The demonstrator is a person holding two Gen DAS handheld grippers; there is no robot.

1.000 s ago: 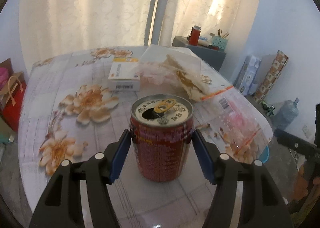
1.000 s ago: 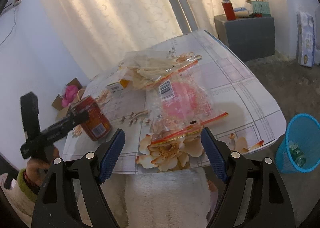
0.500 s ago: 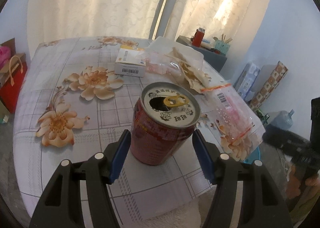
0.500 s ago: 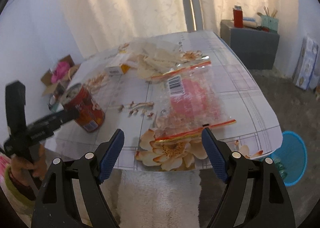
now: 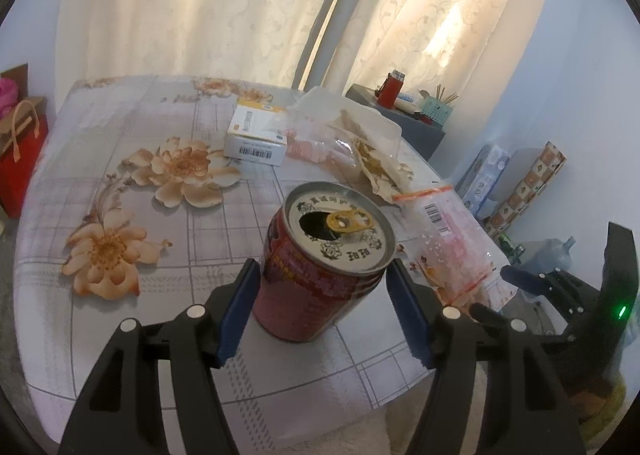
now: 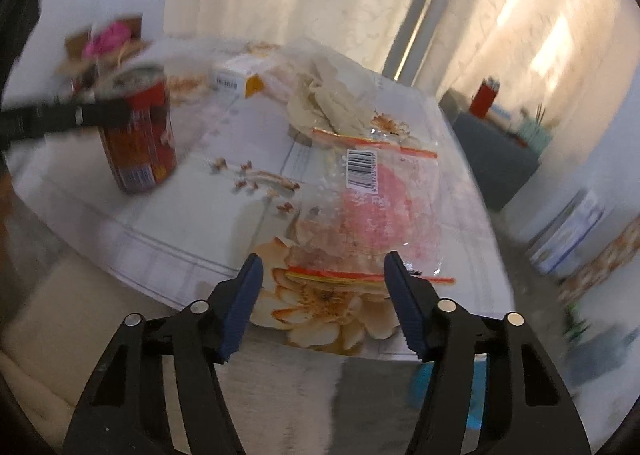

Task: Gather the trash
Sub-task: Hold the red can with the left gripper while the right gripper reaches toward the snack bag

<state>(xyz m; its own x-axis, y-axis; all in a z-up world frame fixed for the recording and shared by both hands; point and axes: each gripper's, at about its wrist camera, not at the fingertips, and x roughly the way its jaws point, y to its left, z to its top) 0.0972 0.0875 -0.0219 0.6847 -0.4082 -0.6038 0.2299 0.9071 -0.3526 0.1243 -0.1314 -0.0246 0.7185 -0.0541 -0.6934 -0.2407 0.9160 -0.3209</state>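
Centre of left view: left gripper [image 5: 322,287] clamps tilted can [image 5: 320,267] for binning; right gripper [image 6: 322,293] spread, nearing plastic bag [image 6: 368,207].

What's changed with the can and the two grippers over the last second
The left gripper, shut on the red can, has lifted and tilted it off the table. The right gripper has swung nearer the clear plastic bag, jaws open and empty. The bag, box and wrappers stayed put.

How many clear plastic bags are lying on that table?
2. One bag with pink specks lies at the near edge before the right gripper; another bag holds crumpled paper farther back. More may be hidden.
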